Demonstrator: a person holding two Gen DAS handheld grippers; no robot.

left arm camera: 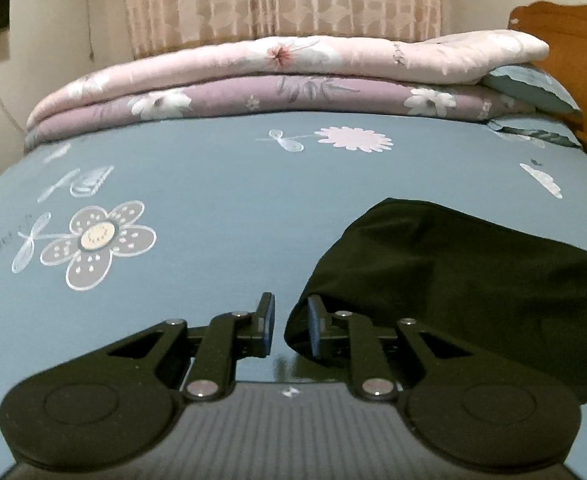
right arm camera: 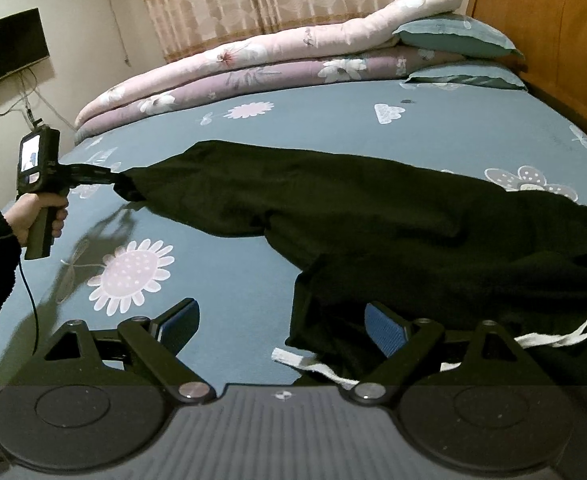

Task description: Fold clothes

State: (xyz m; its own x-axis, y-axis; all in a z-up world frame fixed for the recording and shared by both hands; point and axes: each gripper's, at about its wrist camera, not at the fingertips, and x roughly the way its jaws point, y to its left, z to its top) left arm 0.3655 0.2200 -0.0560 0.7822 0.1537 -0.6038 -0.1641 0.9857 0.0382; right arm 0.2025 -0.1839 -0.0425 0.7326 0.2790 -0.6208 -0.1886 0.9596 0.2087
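two grippers work over one black garment (right arm camera: 373, 216) spread on the blue flowered bedsheet (right arm camera: 333, 128). the left gripper (left arm camera: 289, 326) has its jaws slightly parted, the garment's hem edge lying against its right pad; whether it pinches cloth i cannot tell. the right gripper (right arm camera: 281, 328) is spread wide, grasping nothing, above the waistband and its white drawstring (right arm camera: 565, 330). folded quilts (right arm camera: 253, 64) lie beyond.
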